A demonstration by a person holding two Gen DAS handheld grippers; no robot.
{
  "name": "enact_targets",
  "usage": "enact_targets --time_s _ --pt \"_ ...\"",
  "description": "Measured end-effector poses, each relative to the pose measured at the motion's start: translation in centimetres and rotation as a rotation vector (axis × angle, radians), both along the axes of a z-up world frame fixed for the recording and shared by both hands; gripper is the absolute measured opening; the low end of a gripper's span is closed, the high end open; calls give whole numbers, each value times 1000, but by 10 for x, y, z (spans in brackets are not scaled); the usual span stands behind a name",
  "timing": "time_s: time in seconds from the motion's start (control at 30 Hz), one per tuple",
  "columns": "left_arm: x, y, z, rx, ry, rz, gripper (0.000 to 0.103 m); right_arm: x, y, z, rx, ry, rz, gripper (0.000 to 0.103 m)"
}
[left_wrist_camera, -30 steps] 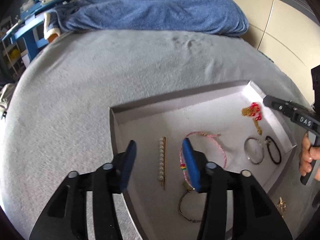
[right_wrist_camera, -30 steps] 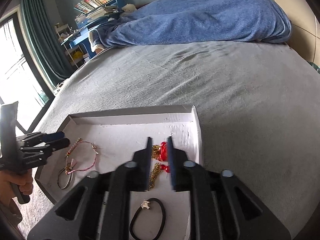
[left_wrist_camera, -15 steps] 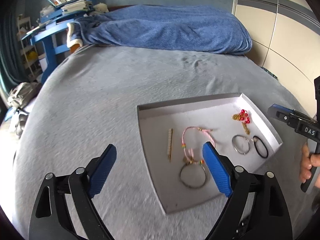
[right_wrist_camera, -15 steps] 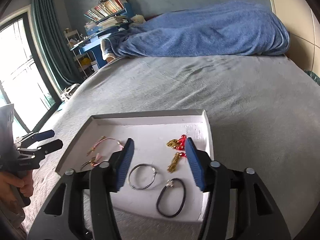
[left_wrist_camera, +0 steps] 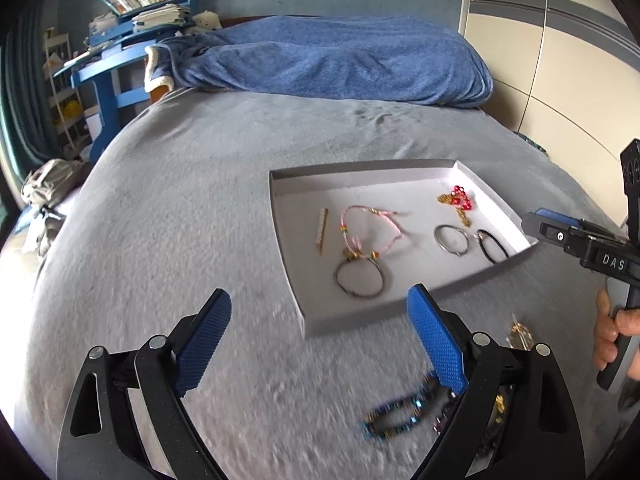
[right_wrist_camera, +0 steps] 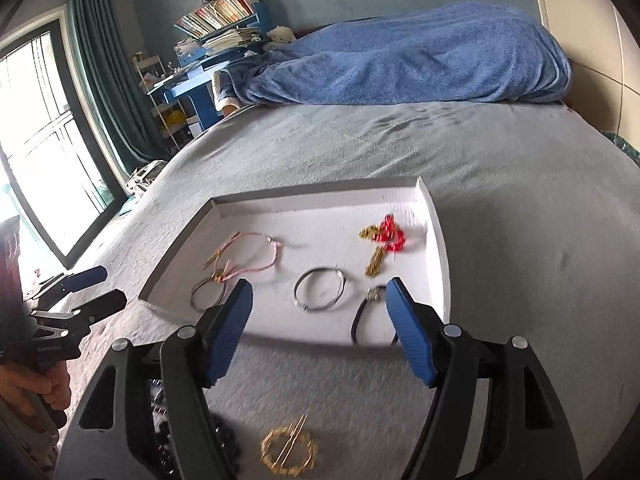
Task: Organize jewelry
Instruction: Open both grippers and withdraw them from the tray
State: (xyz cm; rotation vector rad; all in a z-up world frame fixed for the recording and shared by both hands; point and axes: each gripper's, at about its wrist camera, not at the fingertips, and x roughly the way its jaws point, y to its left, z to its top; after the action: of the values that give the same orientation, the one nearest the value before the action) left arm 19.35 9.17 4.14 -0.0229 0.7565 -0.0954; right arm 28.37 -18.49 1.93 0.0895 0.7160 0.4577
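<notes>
Both grippers hovering over the grey bed cover, all positions given against the white tray. Left gripper jaws gaping wide, empty, just short of the tray's near rim. Right gripper jaws also spread wide, empty, sitting over the near rim. Lying inside the tray: pink cord bracelet, silver ring, black band, red-and-gold chain, pearl bar. Lying outside, nearer than the tray: blurred blue bead bracelet, gold hoop
</notes>
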Motion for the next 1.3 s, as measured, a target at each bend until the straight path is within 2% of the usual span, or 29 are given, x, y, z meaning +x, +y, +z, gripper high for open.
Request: enact_targets --time_s 0.1,0.27,0.57,0.93,1.3 --pt "-12 -3 -1 -6 4 -1 90 -15 -2 -3 1 3 -6 75" --pt "-33 -4 0 -22 -7 7 90 -37 -6 -10 7 16 -22 77" --pt "-64 -5 -4 -49 -19 31 91 -62 -7 -32 -61 19 -29 81" --pt "-73 -17 -7 -37 -19 1 93 -72 -16 -45 -75 8 -54 81" --pt "-70 -24 -20 -24 18 -17 93 -76 0 -51 -129 9 13 81"
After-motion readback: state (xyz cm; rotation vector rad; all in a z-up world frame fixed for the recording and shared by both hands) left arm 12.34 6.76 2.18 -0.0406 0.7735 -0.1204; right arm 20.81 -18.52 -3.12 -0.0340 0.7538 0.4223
